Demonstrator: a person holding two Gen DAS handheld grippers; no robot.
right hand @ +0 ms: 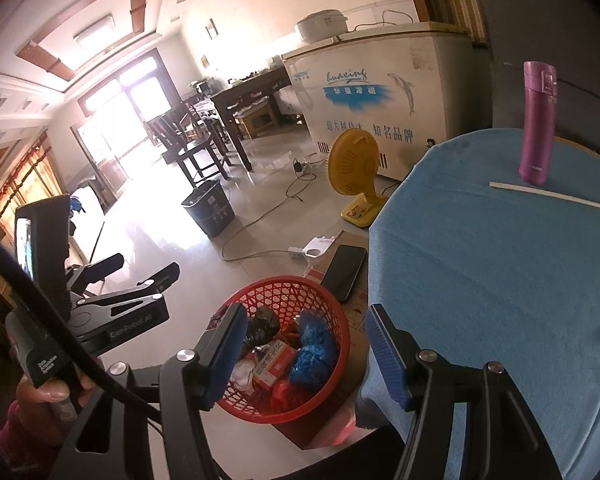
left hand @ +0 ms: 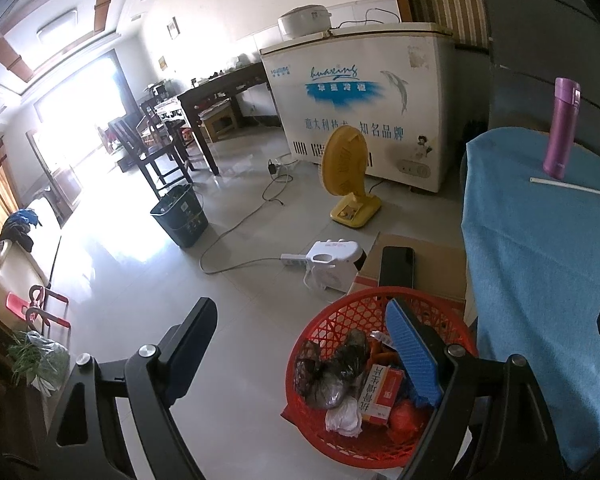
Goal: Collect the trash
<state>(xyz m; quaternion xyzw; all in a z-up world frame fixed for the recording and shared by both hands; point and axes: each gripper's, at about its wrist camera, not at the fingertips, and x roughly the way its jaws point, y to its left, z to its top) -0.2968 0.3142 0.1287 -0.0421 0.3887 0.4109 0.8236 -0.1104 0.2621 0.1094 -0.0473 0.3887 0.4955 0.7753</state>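
Both my grippers, left and right, hang apart and empty; the white straw lies crosswise on the blue-clothed table, far right of my right jaws, basket below them.

A lived-in home, seemingly a combined living and dining room. Beside the white chest freezer stand a dark wooden dining table and chairs; before it, a yellow fan on the tiled floor, a sofa well apart
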